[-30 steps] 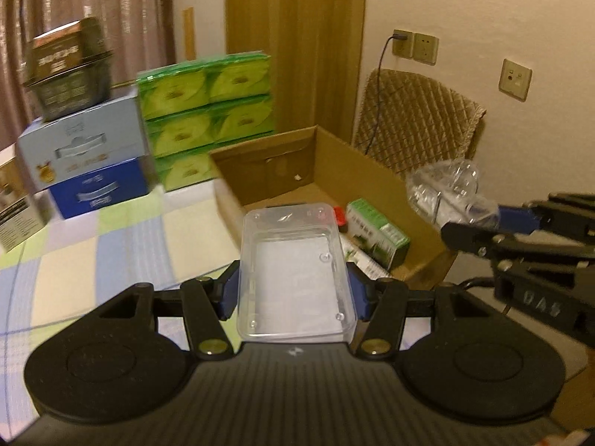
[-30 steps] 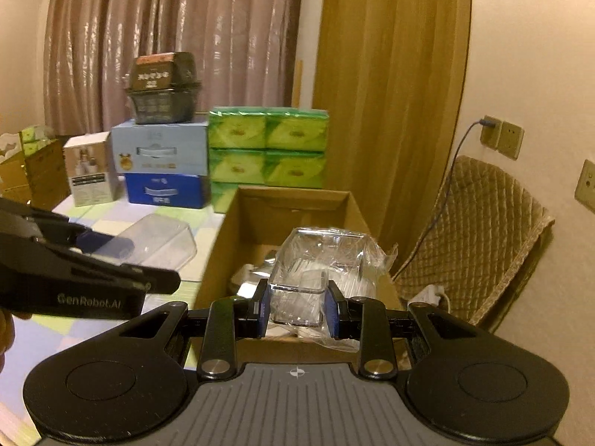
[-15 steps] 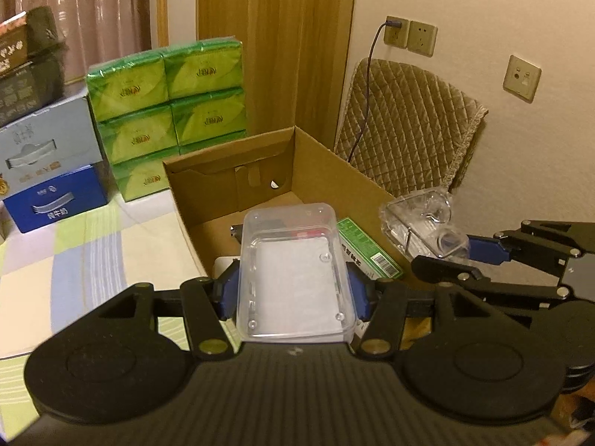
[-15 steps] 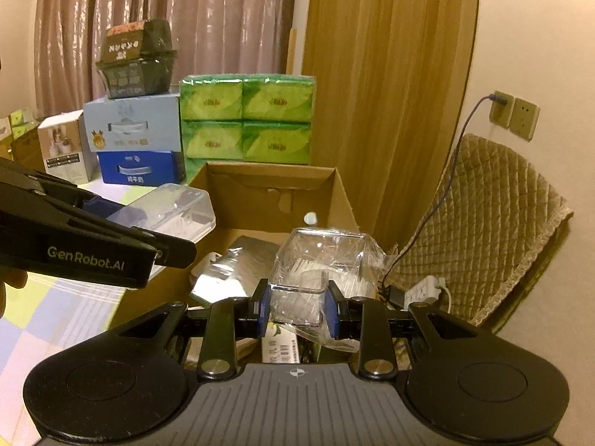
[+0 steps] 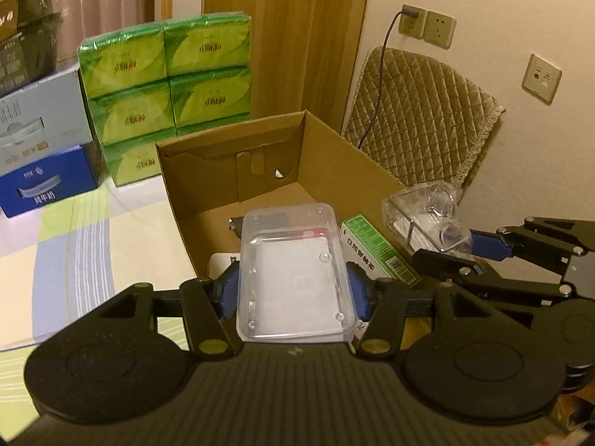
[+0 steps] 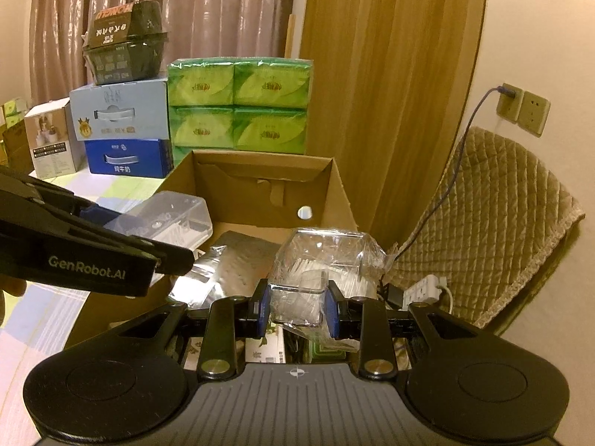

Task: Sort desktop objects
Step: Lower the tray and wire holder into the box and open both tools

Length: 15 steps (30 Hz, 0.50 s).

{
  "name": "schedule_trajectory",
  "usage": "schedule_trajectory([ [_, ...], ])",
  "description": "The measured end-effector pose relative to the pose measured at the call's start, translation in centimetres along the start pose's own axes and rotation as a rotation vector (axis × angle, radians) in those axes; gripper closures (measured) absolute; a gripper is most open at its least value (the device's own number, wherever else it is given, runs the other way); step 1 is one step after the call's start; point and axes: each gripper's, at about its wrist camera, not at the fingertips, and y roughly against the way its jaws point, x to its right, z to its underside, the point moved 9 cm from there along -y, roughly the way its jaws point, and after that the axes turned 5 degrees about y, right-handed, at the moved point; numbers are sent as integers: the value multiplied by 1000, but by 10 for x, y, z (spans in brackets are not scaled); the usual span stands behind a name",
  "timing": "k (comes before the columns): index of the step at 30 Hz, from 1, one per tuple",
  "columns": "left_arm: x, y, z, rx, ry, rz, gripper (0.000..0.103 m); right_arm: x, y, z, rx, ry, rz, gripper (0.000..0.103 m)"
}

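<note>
Over the open cardboard box, the left gripper is clamping a clear plastic case while the right gripper is pinching a wrapped clear container, both apparently positioned for dropping among the items inside.

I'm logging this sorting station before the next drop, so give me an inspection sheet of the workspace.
Surface: table under a pastel checked cloth.
Job's things: open cardboard box holding a green carton and a silver pouch.
Clutter: green tissue packs, blue and grey cartons, dark tub on top.
Grippers: left gripper clamps a clear lidded case; right gripper clamps a wrapped clear box; both over the box.
Cables: cord from wall socket to power strip.
Surroundings: quilted chair, curtains.
</note>
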Motion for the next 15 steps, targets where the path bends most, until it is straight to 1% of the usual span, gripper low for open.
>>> schedule_trajectory([
  [1,-1,-2,0,-4,7,5,48,0,-1,0,-1,0,0,76],
  [2,-2,-3,0,-5,12,8,40,0,-1,-1,-1,-1,2,76],
  [3,-4,-2,0,-2,15,8,39,1,-2,-1,-1,-1,2,76],
  [12,-16,17,2,42,21,-18,37,-1,-4,-1,-6,2,2,76],
  [15,-19,23,4,49,22,-24,36,-3,-5,-1,-13,-15,-16,76],
])
